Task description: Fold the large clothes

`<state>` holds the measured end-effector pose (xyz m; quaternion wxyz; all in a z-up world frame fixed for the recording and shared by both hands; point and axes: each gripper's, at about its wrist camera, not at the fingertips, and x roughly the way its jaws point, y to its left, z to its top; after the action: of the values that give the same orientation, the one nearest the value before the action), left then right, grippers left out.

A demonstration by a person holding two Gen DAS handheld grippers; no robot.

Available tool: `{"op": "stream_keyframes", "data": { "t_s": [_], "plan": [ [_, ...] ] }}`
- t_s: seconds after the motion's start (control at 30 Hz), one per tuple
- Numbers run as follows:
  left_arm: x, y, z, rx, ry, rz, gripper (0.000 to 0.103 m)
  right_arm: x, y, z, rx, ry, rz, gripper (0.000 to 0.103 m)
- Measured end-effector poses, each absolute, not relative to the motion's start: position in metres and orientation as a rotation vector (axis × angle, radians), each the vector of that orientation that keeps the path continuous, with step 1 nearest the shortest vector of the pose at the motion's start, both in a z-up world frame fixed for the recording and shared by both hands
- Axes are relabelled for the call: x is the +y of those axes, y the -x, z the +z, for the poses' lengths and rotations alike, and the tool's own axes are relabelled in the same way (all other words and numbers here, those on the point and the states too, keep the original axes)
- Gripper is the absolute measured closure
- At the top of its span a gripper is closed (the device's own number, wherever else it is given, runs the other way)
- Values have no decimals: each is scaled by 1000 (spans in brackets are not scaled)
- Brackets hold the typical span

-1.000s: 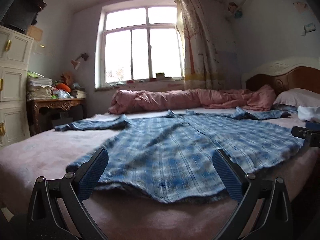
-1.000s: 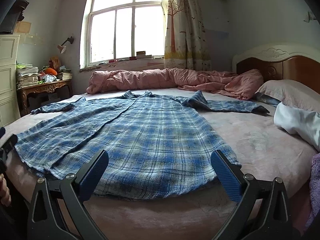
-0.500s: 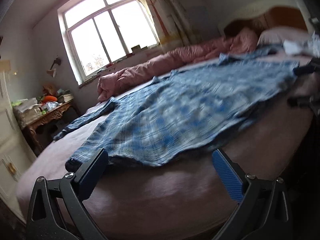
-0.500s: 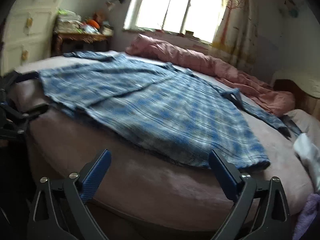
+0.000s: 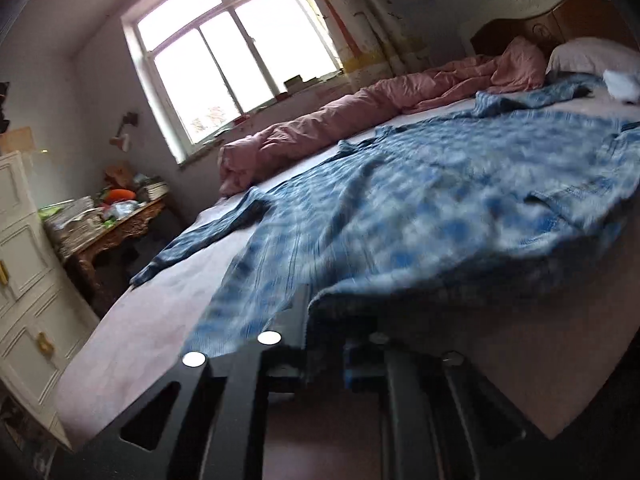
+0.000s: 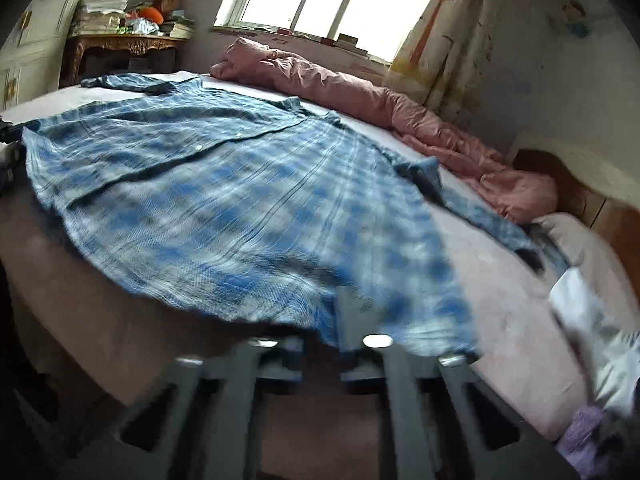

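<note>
A large blue plaid shirt (image 5: 420, 208) lies spread flat on the pink bed (image 5: 152, 320), sleeves out to both sides; it also shows in the right wrist view (image 6: 224, 200). My left gripper (image 5: 324, 340) is shut on the shirt's bottom hem near its left corner. My right gripper (image 6: 324, 344) is shut on the hem near its right corner. Both views are motion-blurred, and the fingertips are partly hidden by the cloth.
A rolled pink duvet (image 5: 360, 120) lies along the far side under the window. A pillow (image 5: 592, 56) and wooden headboard (image 5: 540, 24) are at the right. A cluttered wooden side table (image 5: 116, 224) and white cabinet (image 5: 24, 280) stand left. White cloth (image 6: 588, 320) lies at the bed's right.
Both grippers were open in front of the hem; they moved outward toward the shirt's bottom corners, tilted, and closed on the hem.
</note>
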<state>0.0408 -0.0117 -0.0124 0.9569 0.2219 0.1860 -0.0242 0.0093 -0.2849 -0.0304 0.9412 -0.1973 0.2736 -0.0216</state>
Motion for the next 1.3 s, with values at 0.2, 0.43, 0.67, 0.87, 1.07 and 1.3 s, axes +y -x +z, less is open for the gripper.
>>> {"op": "stream_keyframes", "data": {
  "t_s": [0.2,0.43,0.67,0.87,1.07,1.3],
  "plan": [
    [-22,-104,33,397,-463,-23,96,-294,-56,13,520,371,-64,98],
    [-24,-217,42,580,-417,-87,96,-303,-159,32,563,319,-82,99],
    [-2,-262,2,717,-280,-90,92,-310,-222,11,685,216,-26,99],
    [25,-240,21,601,-110,-178,28,-313,-234,-7,716,161,-28,98],
    [27,-201,36,482,-246,-109,18,-337,-202,17,639,100,-6,44],
    [62,-197,34,494,-214,10,8,-390,-170,37,581,8,-59,44]
  ]
}}
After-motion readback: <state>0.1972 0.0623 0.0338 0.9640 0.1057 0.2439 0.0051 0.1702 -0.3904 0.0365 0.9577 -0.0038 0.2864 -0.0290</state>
